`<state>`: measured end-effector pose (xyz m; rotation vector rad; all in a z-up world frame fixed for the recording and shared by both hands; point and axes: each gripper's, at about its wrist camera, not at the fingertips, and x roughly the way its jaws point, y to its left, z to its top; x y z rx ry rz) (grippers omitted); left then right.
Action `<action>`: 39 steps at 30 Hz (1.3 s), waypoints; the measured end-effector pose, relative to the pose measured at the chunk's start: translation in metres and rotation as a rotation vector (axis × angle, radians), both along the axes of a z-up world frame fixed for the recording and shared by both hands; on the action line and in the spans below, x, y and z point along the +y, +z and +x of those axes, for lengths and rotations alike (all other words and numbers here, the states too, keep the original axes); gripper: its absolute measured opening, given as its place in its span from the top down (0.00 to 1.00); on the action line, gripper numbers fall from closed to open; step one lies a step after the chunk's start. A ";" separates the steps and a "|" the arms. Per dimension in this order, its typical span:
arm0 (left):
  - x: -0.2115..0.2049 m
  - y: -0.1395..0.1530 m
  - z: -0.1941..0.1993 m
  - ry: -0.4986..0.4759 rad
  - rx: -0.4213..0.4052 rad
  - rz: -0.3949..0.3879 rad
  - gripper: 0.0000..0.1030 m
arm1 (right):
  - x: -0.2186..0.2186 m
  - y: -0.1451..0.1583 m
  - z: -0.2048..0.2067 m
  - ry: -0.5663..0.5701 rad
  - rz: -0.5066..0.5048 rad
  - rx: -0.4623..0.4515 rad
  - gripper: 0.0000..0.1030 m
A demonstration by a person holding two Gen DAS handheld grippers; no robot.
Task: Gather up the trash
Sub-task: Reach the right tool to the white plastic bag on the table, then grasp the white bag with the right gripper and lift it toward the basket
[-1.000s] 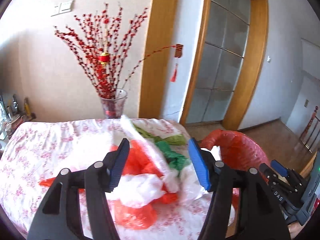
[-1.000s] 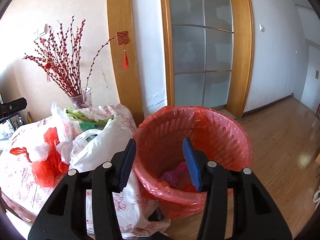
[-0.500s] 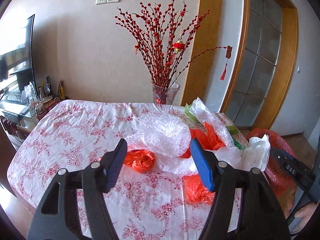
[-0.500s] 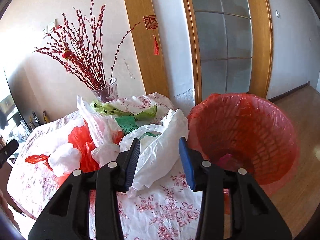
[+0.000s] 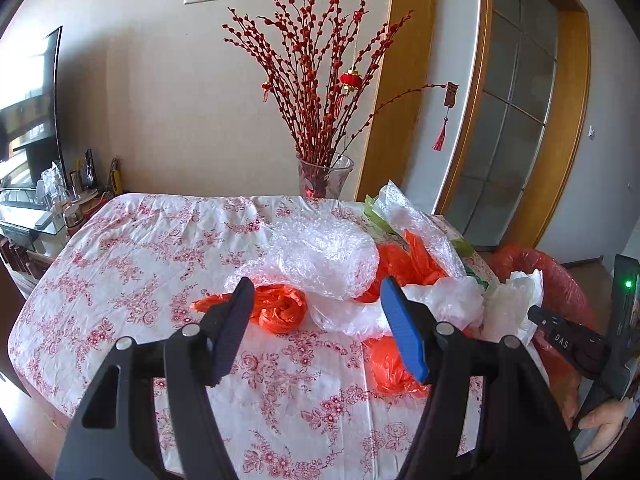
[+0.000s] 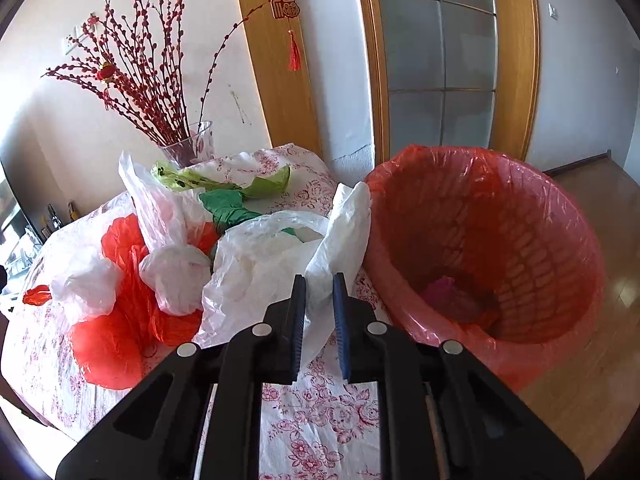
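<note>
A pile of plastic trash lies on the flowered tablecloth [image 5: 140,260]: clear bubble wrap [image 5: 320,252], a crumpled orange bag [image 5: 280,312], a white plastic bag [image 6: 260,260], a larger red bag [image 6: 120,320] and green scraps [image 6: 228,204]. My left gripper [image 5: 316,286] hovers open over the near edge of the pile, holding nothing. My right gripper [image 6: 319,278] is closing, and a strip of the white plastic bag fills the narrow gap between its pads. The red-lined trash basket [image 6: 500,240] stands just right of the table, with a pink scrap at its bottom.
A glass vase [image 5: 324,176] of red berry branches stands at the table's far edge. A TV stand with small items [image 5: 60,208] is at the left. A hand [image 5: 600,428] holds the right gripper near the basket [image 5: 560,280]. Wooden floor and a glass door lie to the right.
The left gripper swung left from the basket side to face the table and pile. The right gripper left the basket's mouth, reached the white bag, and its jaws narrowed around it.
</note>
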<state>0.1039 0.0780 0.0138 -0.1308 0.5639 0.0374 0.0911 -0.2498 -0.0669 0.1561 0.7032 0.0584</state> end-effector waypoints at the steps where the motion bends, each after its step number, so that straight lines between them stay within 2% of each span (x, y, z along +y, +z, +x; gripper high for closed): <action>1: -0.002 0.000 0.000 -0.004 0.000 0.002 0.37 | -0.001 -0.002 0.001 0.000 0.003 0.007 0.86; 11: -0.015 0.000 -0.001 -0.038 0.001 0.014 0.37 | -0.010 -0.023 -0.003 -0.043 0.028 0.079 0.86; 18: -0.019 0.000 -0.002 -0.050 -0.003 0.021 0.37 | -0.006 -0.027 0.000 -0.040 0.012 0.088 0.85; 20: -0.021 0.001 -0.002 -0.056 -0.005 0.024 0.37 | -0.002 -0.026 0.002 -0.028 -0.013 0.078 0.87; 21: -0.023 0.001 -0.002 -0.061 -0.006 0.025 0.37 | -0.001 -0.026 0.002 -0.025 -0.029 0.070 0.94; 23: -0.027 0.002 -0.002 -0.073 -0.007 0.030 0.37 | -0.001 -0.023 0.000 -0.020 -0.043 0.052 0.96; 31: -0.058 0.000 0.002 -0.148 -0.008 0.053 0.41 | -0.017 0.004 -0.019 -0.029 -0.050 -0.055 0.97; 39: -0.097 0.002 0.009 -0.244 -0.001 0.043 0.44 | -0.041 0.019 -0.041 -0.067 -0.047 -0.125 0.97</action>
